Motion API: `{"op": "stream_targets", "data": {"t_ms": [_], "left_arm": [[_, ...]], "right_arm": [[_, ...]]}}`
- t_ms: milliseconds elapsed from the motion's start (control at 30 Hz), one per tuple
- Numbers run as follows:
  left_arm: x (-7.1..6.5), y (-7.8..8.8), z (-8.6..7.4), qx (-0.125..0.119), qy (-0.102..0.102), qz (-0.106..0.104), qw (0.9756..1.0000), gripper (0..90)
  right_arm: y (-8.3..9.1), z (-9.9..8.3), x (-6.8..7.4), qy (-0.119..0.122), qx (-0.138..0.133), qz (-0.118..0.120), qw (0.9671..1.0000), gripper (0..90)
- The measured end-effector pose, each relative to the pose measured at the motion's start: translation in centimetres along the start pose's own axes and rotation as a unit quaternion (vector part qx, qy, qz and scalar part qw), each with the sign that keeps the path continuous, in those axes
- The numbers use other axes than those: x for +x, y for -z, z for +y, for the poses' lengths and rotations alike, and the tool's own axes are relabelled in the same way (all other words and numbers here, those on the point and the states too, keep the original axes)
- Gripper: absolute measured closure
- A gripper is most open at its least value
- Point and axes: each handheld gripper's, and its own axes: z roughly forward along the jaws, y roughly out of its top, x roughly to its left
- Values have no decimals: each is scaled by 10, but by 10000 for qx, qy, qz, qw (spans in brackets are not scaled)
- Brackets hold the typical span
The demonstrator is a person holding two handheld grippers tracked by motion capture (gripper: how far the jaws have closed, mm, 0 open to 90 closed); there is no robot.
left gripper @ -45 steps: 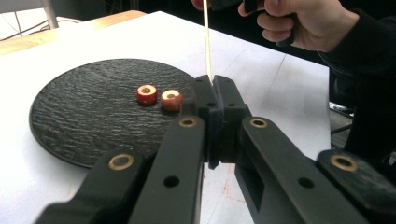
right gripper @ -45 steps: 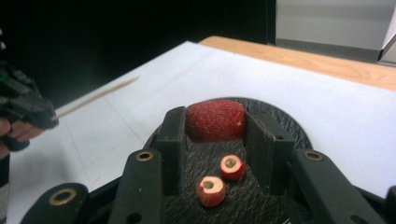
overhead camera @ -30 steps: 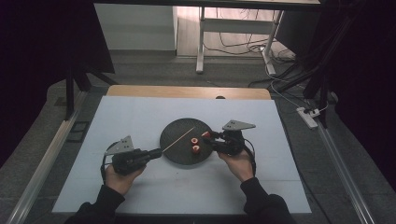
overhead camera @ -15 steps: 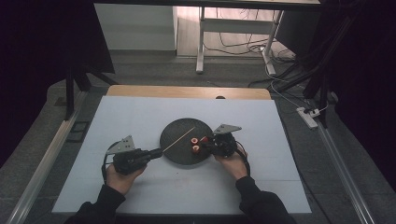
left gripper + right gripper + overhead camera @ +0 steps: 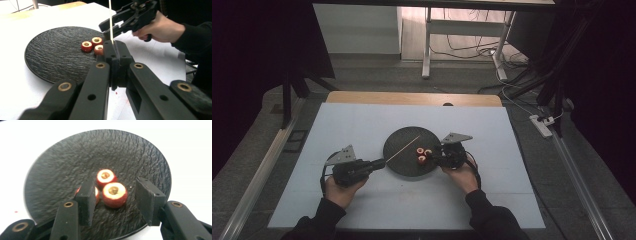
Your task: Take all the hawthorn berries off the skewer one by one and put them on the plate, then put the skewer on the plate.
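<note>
White sheeting covers the table (image 5: pixel 362 130), and a black round plate (image 5: pixel 404 165) sits at its middle. My left gripper (image 5: pixel 115 50), at the plate's near-left rim, has its jaws pressed together on a thin wooden skewer (image 5: pixel 403 149) that reaches over the plate. My right gripper (image 5: pixel 114 195), at the plate's right rim, has just been opening; its jaws stand spread around one of three cored red fruit pieces (image 5: pixel 115 194), pads clear of it. All three pieces lie touching on the plate's right half.
</note>
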Motion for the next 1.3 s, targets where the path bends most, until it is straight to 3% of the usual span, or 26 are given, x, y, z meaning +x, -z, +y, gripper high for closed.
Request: {"op": "stream_targets", "data": {"t_ms": [333, 500, 900, 1167, 1300], "left_arm": [[0, 1, 0, 25, -5, 69, 10000, 896], [2, 2, -1, 25, 36, 92, 9999, 896], [11, -10, 1, 235, 162, 255, 9993, 895], [30, -42, 0, 678, 311, 542, 9957, 894], [36, -58, -3, 1017, 349, 702, 9917, 892]], "right_arm": [[27, 3, 8, -102, -125, 195, 9997, 312], [33, 2, 17, 22, -45, 107, 9999, 200], [58, -8, 22, -122, -190, 152, 9996, 125], [78, -29, 24, -163, -8, 41, 9999, 120], [90, -38, 20, -251, -28, -20, 9997, 119]]}}
